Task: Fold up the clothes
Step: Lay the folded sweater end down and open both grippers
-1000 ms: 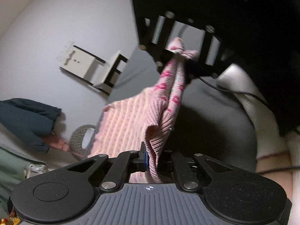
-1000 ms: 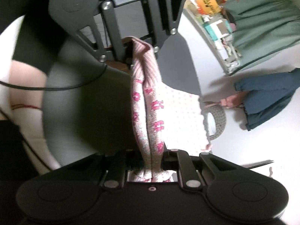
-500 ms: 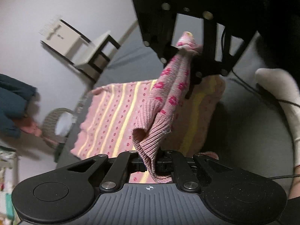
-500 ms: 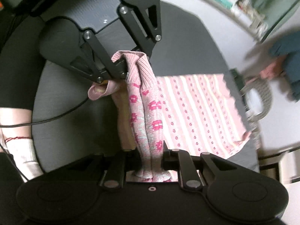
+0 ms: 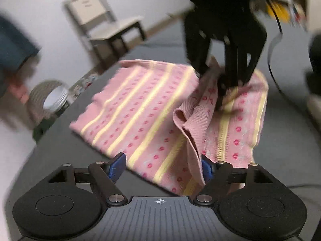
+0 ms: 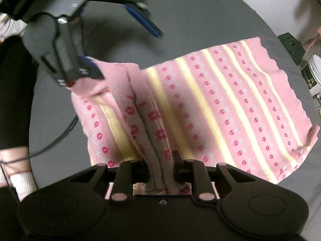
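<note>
left hand-held gripper (image 5: 163, 167) has released sweater (image 5: 144, 108).

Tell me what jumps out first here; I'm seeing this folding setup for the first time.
A pink striped sweater spread across a dark grey surface. The right hand-held gripper pinches a bunched fold of it. The left hand-held gripper has just been opening, its jaws now wide with a ribbed edge resting against one blue pad.

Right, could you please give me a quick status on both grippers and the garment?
Left gripper just opened, sleeve free. Right gripper shut on bunched sleeve of pink striped knit sweater, laid on dark grey surface. Nothing in the way.
</note>
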Motion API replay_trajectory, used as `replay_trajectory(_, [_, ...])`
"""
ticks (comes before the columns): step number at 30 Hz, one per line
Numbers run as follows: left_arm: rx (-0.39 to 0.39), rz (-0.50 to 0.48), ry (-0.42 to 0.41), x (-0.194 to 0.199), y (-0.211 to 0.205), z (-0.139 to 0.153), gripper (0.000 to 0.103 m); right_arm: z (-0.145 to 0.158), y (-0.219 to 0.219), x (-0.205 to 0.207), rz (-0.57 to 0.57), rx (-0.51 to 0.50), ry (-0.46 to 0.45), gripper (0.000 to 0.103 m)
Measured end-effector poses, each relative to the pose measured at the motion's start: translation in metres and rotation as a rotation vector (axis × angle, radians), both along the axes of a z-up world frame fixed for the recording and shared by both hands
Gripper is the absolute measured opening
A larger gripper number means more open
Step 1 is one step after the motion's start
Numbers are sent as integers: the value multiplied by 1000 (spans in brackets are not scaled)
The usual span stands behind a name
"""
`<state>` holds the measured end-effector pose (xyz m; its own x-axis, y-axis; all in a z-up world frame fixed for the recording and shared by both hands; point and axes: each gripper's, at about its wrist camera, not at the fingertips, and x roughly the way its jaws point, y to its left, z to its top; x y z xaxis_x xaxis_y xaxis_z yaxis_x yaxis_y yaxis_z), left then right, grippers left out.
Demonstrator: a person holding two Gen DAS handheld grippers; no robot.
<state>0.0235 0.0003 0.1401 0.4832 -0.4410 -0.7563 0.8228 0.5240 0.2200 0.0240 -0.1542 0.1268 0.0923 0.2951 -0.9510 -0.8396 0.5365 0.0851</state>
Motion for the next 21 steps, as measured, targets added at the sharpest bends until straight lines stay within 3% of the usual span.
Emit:
replay_trajectory(6, [-404,275,90,-11,64,-8,77,-16,-16,17,-120,35,61,24])
replay_trajectory(8, [-506,322,132,-16,73,-17,77,-20,-24,19,-180,74,80,30])
replay_trajectory(9, [-531,335,134,-19,74,-21,77,-21,-31,18,-226,107,90,38])
replay_trajectory(11, [-508,337,108,-26,67,-31,77,-23,-47,18,-330,196,115,40])
replay_trajectory(16, [-316,255,5,-40,31,-47,77,-39,-90,9,-542,396,166,56])
replay_trajectory(19, [-280,229,8,-43,18,-51,77,-54,-113,-13,-674,488,149,66])
replay_trajectory(21, [-289,232,28,-41,16,-52,77,-62,-125,-23,-743,545,152,68])
